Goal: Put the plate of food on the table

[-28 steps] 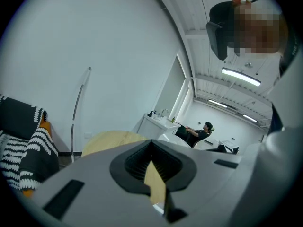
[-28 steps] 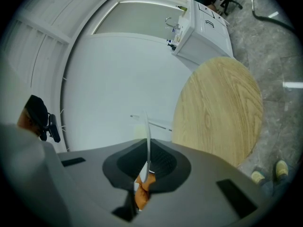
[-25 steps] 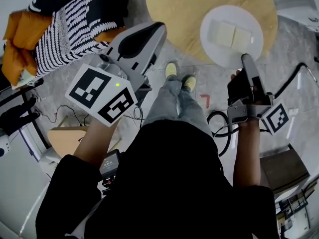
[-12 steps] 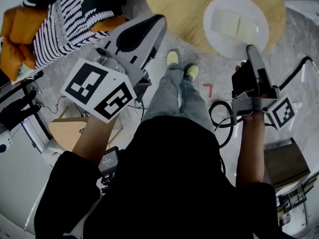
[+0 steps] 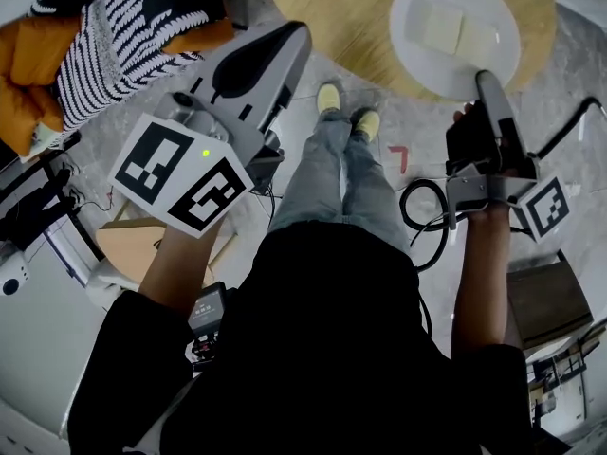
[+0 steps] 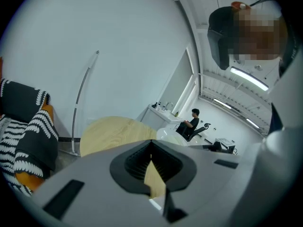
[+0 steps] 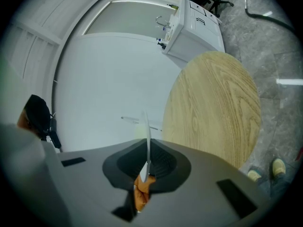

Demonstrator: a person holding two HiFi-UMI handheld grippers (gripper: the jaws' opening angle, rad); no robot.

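Observation:
A white plate with pale flat food slices hangs over the near edge of the round wooden table. My right gripper is shut on the plate's near rim. In the right gripper view the plate shows edge-on as a thin white line pinched between the dark pads of the right gripper, with the table beyond. My left gripper hovers left of the plate near the table's edge, shut and holding nothing. In its own view the left gripper has its tips together, and the table lies ahead.
Striped black-and-white cushions and an orange one lie at the left. Black cables coil on the floor by the person's yellow shoes. A cardboard piece lies lower left. A person sits far off.
The head view has shifted a little, so plate and table sit higher in the picture. The right gripper still holds the plate over the table's edge; the left gripper has barely moved.

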